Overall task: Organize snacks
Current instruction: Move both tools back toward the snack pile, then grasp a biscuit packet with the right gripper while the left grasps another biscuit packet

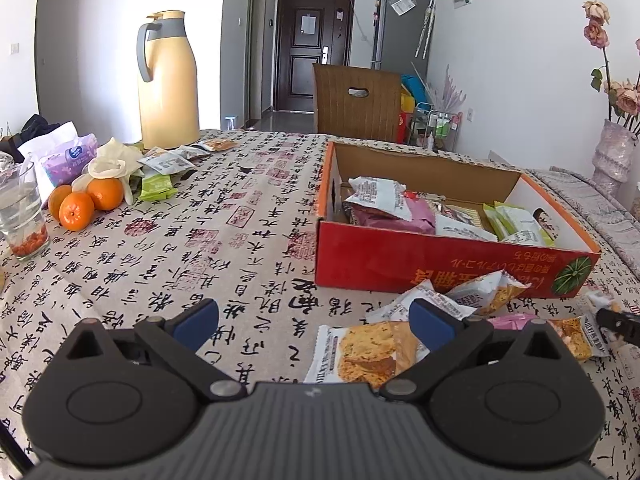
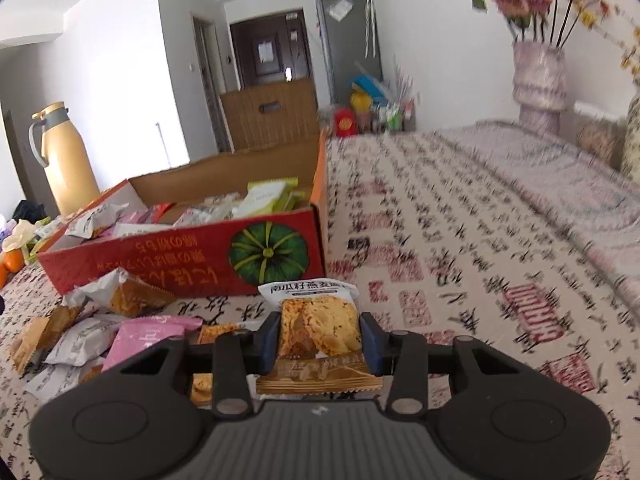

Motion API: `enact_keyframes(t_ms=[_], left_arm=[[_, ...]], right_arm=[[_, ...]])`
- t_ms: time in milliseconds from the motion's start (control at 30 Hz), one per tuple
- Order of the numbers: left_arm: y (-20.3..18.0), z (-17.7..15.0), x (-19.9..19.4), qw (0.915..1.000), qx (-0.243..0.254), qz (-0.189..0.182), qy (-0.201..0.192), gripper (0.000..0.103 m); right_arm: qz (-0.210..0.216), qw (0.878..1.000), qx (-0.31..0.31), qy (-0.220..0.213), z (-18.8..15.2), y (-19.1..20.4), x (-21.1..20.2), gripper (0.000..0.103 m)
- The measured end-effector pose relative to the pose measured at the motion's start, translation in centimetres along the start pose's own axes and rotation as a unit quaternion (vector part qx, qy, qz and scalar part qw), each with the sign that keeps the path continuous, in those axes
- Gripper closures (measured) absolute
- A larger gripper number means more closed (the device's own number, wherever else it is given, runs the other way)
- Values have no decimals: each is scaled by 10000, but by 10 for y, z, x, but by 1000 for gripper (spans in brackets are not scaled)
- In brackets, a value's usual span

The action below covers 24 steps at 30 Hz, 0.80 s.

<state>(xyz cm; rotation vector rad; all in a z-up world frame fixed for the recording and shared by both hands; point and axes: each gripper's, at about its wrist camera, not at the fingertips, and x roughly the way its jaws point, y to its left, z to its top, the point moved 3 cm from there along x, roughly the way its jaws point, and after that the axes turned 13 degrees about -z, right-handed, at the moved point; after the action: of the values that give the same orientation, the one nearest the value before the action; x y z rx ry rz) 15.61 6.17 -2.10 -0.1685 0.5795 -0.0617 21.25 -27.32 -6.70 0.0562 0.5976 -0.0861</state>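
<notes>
A red cardboard box with a green pumpkin print holds several snack packets; it also shows in the right wrist view. My left gripper is open and empty above the tablecloth, with an oat-cookie packet lying under its right finger. More loose packets lie in front of the box. My right gripper is shut on an oat-cookie packet, held just in front of the box's near right corner. Loose packets lie to its left.
A yellow thermos jug stands at the far left of the table. Oranges, a glass, tissue pack and more packets lie at the left. A vase of flowers stands far right. A wooden chair stands behind the table.
</notes>
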Motion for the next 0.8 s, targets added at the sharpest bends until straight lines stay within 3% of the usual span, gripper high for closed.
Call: enact_keyframes(t_ms=[167,367,600,800], left_arm=[[3,-5,6,9997,-42,-99,228,0],[-7,-15,20,9980,66,-345,529,0],[-3,-25,40,9961,-165,-343,796,0],[0,-26,44,9948,-235,-501,860,16]], right_arm=[[-236,9993,-28,-276,-2,0,-7,63],[-283,9992,-48,-291,-3,0,-6,63],[-269,9992,-21,-287,-4,0,-5,63],[-253,9993,2,-270,-4,-1,-4,63]])
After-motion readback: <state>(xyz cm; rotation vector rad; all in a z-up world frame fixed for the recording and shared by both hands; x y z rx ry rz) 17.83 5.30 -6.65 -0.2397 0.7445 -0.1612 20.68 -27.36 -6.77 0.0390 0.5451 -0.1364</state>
